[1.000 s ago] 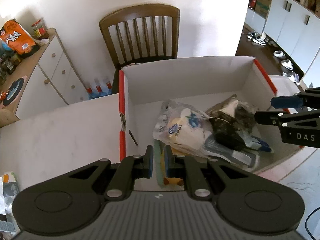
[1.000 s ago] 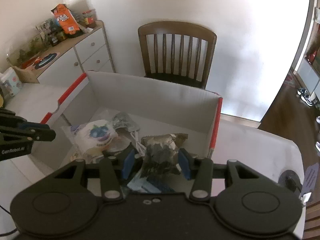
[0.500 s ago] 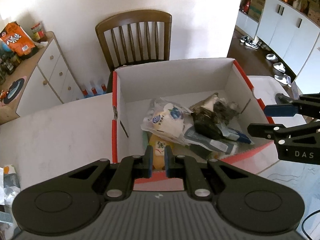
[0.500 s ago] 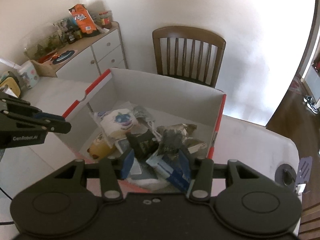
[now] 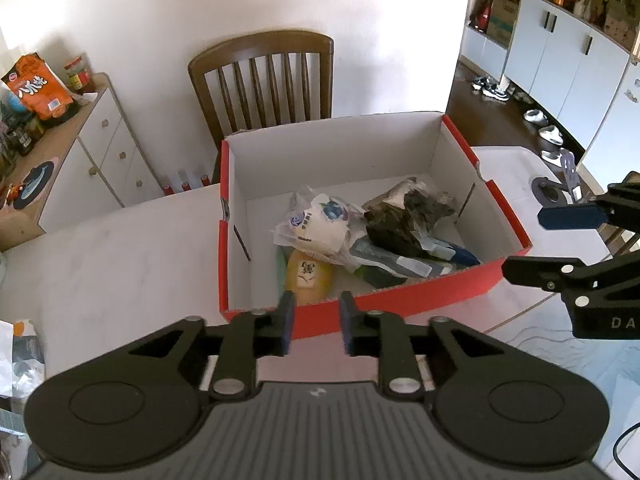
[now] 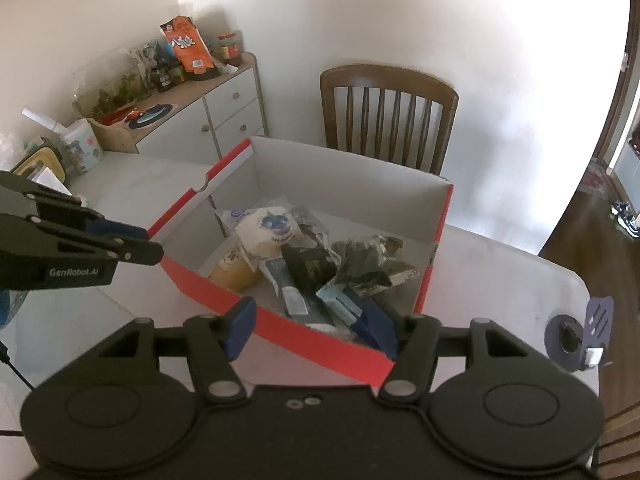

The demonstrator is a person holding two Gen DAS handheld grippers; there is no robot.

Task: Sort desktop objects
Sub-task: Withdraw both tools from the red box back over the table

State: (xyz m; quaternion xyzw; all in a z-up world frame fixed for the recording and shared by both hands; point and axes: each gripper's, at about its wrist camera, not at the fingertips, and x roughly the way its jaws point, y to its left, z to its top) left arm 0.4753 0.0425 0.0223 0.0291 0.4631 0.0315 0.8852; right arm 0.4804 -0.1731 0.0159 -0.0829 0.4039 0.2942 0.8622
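Observation:
A red cardboard box [image 5: 400, 300] with white inner walls stands on the white table. In it lie a yellow packet [image 5: 308, 276], a white bag with a blue print [image 5: 320, 224], a dark crumpled packet [image 5: 404, 216] and flat blue-grey packets [image 5: 404, 264]. My left gripper [image 5: 316, 320] hovers just before the box's near wall; its jaws are opening with nothing between them. My right gripper [image 6: 312, 320] hangs over the near right corner of the box [image 6: 320, 336], its jaws opening wide and empty. Each gripper shows in the other's view: the right gripper [image 5: 522, 244], the left gripper [image 6: 154, 245].
A wooden chair [image 5: 264, 80] stands behind the box. A white sideboard [image 5: 100, 152] at the left carries an orange snack bag [image 5: 36, 88] and jars. Loose packets [image 5: 20, 352] lie at the table's left edge. A round dark fitting [image 6: 568, 340] sits near the right edge.
Both grippers have drawn back and up out of the box. The left one let go of the yellow packet, the right one of the dark packet, and both jaws have spread.

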